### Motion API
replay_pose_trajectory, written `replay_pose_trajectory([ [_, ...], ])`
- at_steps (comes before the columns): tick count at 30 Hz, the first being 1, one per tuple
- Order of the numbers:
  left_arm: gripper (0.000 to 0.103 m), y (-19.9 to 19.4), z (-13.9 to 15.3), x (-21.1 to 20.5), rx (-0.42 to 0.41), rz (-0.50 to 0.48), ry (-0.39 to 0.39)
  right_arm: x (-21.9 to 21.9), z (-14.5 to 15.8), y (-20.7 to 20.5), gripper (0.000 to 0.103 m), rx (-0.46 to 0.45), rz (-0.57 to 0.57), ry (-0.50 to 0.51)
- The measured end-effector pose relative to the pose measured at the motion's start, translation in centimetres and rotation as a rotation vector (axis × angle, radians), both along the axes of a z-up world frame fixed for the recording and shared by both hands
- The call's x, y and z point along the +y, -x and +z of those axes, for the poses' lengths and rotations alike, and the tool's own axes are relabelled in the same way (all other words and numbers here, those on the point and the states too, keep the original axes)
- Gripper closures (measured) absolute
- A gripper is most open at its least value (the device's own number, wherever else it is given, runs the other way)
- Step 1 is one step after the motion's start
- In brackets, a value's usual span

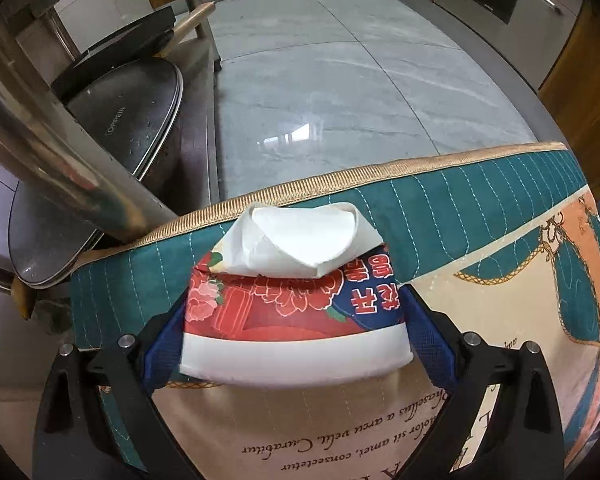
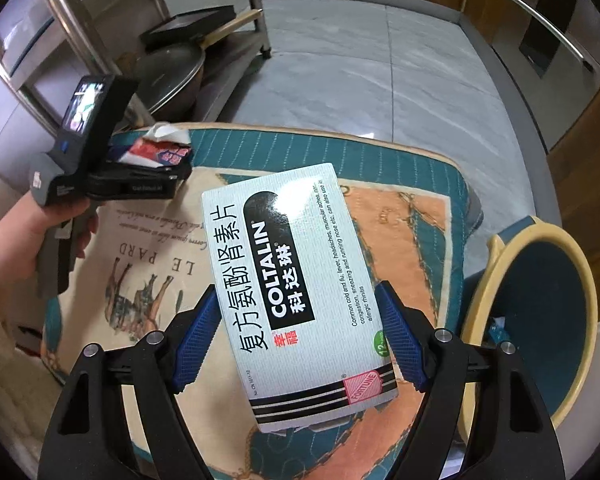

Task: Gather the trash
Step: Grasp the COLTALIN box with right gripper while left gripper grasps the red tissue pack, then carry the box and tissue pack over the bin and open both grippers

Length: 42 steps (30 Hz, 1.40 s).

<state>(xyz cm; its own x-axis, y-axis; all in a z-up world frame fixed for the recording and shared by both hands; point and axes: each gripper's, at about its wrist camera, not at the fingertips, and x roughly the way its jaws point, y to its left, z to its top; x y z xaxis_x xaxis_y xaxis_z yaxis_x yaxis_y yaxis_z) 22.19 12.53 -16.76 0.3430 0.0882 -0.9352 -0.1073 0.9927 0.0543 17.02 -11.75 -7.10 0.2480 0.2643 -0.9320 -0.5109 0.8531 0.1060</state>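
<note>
Closest to me, the right hand-held gripper [image 2: 300,336] pinches a flat medicine box [image 2: 300,288] marked COLTALIN, its blue pads [image 2: 198,336] pressed against the two long edges. Held that way the box rides face up and clear of the quilted cushion [image 2: 416,216] beneath it, which I take to be deliberate: an edge grip on a thin carton keeps it from folding. Just to the right and lower stands a round bin [image 2: 540,300] with a cream rim and a dark blue inside, something small and pale already lying at the bottom. My guess is the box is headed there, since the bin sits right beside the cushion's edge.

Further along the cushion, toward its far left corner, the left hand-held gripper [image 1: 296,320] is clamped on a crushed paper cup [image 1: 284,308] printed in red and blue with flowers and Chinese characters. The cup's white mouth end [image 1: 296,240] is folded flat and points away over the gold-piped border [image 1: 340,180]. The pads bear on the cup's sides near its white band, so it is held squashed rather than round. I cannot tell whether the cup rests on the cushion or hangs just above it.

Beyond the cushion lies a pale marble floor [image 1: 340,80], and to the left a steel rack holds a dark lidded pan [image 1: 128,116].
</note>
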Motion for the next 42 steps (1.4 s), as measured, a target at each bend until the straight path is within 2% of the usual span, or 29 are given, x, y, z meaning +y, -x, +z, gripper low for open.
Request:
replay_pose_trajectory([
  [5,0.013,0.7,0.6,-0.9,0.002,-0.009,0.01,-0.7,0.7,0.3,0.025,-0.023,0.011,-0.009],
  [9,0.013,1.6,1.7,-2.3,-0.009,-0.033,-0.016,-1.1,1.0,0.8,0.025,-0.035,0.015,0.013],
  [16,0.013,4.2,5.7,-5.2,-0.069,-0.028,0.027,-2.9,2.7,2.0,0.025,-0.085,-0.019,-0.01],
  [24,0.013,8.4,10.3,-10.6,-0.151,-0.107,0.046,-8.4,4.6,2.7,0.025,-0.117,-0.133,-0.015],
  [33,0.013,10.0,11.2,-16.5,-0.164,-0.188,0.108,-14.1,4.9,3.4,0.025,-0.112,-0.236,-0.005],
  [42,0.013,9.2,11.1,-23.0,-0.176,-0.315,0.108,-18.9,4.2,3.2,0.025,-0.122,-0.327,0.015],
])
